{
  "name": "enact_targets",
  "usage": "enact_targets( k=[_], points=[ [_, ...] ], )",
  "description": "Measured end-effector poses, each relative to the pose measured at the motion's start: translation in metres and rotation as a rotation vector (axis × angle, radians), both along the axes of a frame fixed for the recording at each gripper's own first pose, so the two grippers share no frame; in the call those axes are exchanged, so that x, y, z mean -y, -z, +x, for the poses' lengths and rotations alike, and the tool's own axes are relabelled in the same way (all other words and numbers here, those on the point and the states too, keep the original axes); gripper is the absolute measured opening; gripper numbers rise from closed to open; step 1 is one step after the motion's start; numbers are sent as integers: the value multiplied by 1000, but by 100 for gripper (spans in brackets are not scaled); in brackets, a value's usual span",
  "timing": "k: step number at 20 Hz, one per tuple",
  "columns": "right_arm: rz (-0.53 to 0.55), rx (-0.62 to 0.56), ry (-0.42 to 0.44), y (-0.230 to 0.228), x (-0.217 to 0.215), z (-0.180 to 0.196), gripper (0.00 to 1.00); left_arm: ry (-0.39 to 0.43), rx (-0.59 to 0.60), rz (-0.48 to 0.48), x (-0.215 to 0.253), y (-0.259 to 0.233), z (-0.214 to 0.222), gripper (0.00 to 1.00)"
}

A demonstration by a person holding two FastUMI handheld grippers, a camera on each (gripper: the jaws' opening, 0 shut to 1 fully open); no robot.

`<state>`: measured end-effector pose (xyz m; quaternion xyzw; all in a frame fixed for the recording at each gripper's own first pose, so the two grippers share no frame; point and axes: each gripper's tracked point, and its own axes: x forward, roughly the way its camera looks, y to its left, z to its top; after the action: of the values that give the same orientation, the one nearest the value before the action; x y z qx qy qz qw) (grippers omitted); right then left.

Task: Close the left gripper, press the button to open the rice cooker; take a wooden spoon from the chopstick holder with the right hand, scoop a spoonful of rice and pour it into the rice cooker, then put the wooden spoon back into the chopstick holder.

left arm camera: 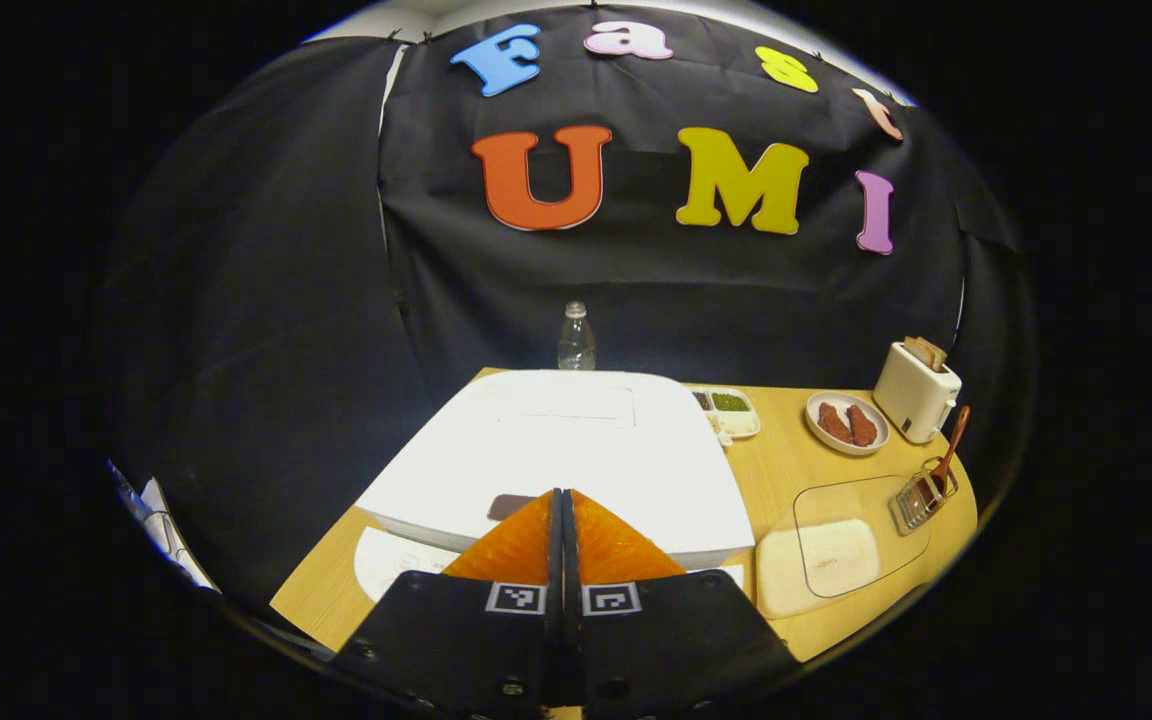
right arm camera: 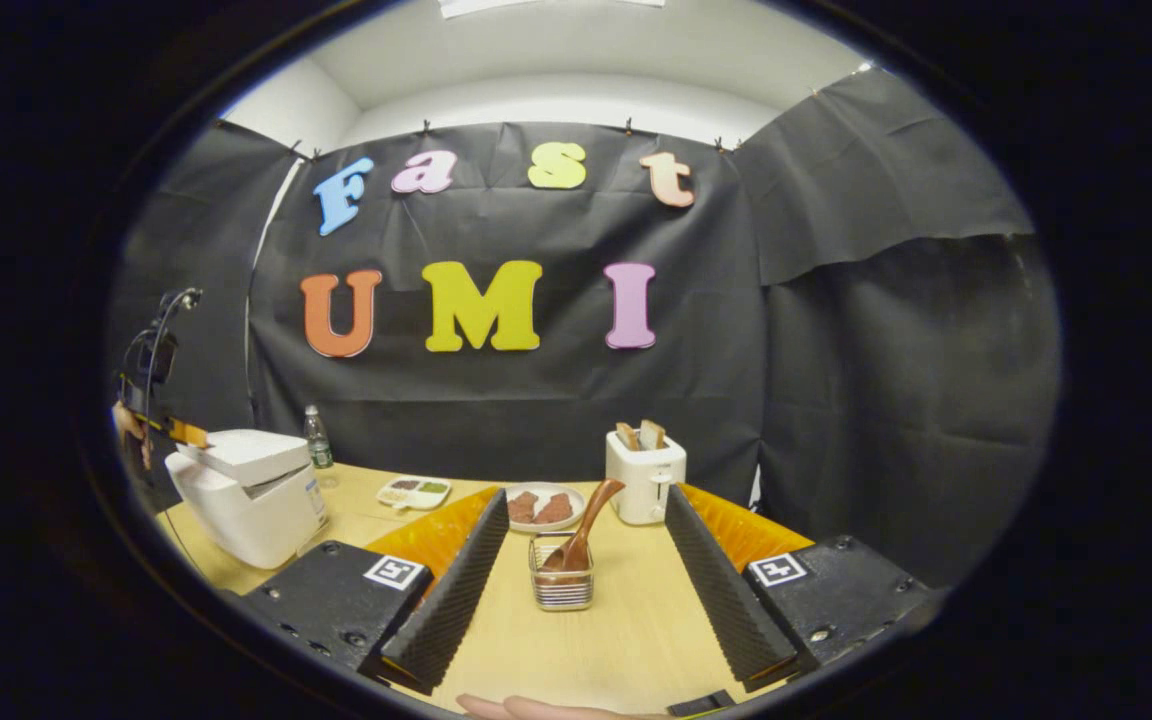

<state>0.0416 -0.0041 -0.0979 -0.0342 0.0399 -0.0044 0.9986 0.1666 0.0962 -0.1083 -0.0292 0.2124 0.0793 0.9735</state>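
Closed jaws of the left gripper [left arm camera: 561,500] hover over the white rice cooker [left arm camera: 576,450], lid down. Right gripper [right arm camera: 581,560] jaws stand open, framing the chopstick holder [right arm camera: 561,585] on the worktop [right arm camera: 616,640], wooden spoon [right arm camera: 584,530] leaning inside.

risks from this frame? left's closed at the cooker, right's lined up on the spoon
1. Left gripper, shut, sits just over the rice cooker lid by the dark button; it could miss and press the lid.
2. The wooden spoon leans in a light wire chopstick holder; right gripper, open, could tip the holder during the pull.
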Motion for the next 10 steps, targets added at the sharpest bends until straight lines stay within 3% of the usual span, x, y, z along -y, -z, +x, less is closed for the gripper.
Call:
enact_targets(
  k=[2,5,6,7,8,10],
  points=[
    [-5,19,-3,-11,-2,-11,100,23,61,-44,14,-34,-20,0],
    [1,38,-9,-24,-3,-23,96,54,155,-64,23,-72,-44,0],
    [-4,43,-5,-27,-2,-26,100,73,176,-61,30,-79,-55,22],
    [-8,46,-2,-30,-1,-29,100,104,194,-60,40,-85,-63,23],
    [-9,49,-1,-32,-2,-31,96,113,211,-61,46,-90,-72,47],
    [-1,53,16,-36,-1,-28,100,103,245,-57,44,-103,-91,95]
  ],
)
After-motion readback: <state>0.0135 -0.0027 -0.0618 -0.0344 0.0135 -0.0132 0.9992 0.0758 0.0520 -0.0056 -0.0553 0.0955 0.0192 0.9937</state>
